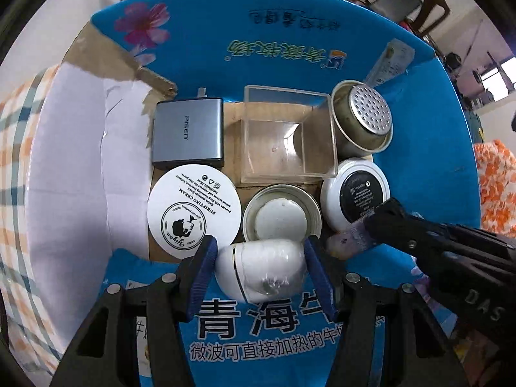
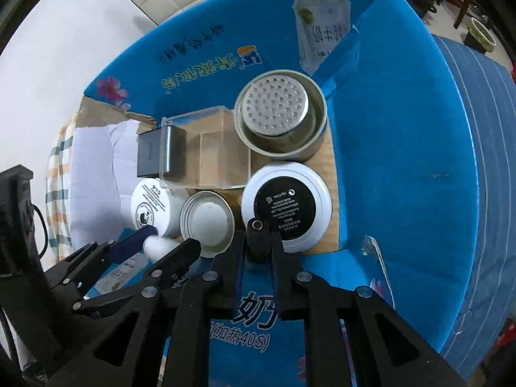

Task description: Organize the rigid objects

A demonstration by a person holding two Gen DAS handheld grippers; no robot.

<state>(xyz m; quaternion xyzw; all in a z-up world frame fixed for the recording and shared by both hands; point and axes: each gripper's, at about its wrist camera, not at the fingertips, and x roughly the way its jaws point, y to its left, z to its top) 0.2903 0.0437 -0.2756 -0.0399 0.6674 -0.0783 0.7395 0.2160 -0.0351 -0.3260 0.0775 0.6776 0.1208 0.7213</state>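
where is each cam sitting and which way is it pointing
Left wrist: on the left gripper, looking down into the blue box; its fingers clamp a white egg, and the right gripper enters from the right.
Right wrist: on the right gripper, looking down into the box; its fingers pinch a black piece, with the left gripper at lower left.
Shared: clear box, strainer cup, cream jar.
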